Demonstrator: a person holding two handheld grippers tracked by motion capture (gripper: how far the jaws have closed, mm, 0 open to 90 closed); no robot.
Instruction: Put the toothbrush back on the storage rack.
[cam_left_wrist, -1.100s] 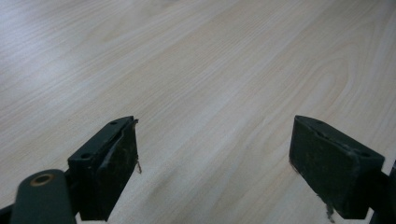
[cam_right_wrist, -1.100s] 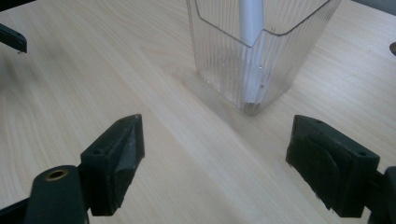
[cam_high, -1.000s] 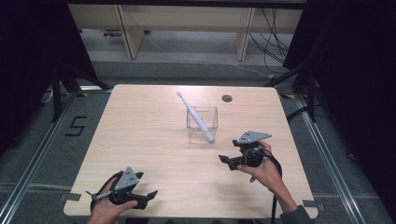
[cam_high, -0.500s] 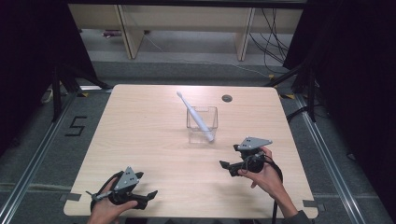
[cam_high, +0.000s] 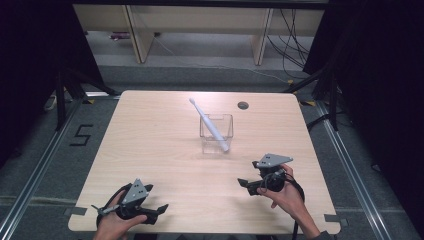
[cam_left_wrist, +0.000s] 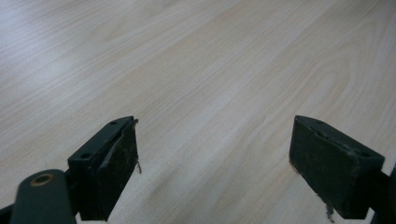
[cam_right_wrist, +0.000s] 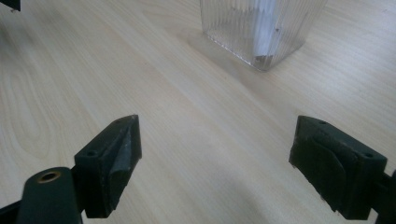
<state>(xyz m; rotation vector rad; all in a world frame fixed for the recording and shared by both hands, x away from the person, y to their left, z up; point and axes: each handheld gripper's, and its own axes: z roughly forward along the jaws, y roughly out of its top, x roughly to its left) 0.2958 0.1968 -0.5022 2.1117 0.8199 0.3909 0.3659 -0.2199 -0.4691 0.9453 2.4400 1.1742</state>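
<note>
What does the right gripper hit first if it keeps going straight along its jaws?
Probably the clear ribbed container, which stands ahead and slightly right of centre past the open right gripper, toothbrush leaning in it. Only bare table lies between; depth uncertain.

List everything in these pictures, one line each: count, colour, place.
toothbrush: one, white, leaning in the clear cup, head up toward the far left.
clear cup: one, transparent, square, ribbed, at the table's middle.
table: one, light wood, with a round dark hole near its far edge.
shelving: pale wood, beyond the table.
cables: several, dark, on the floor at far right.
left claw: one, black, open, near left edge, in a hand.
right claw: one, black, open, near right, pointing toward the cup.
</note>
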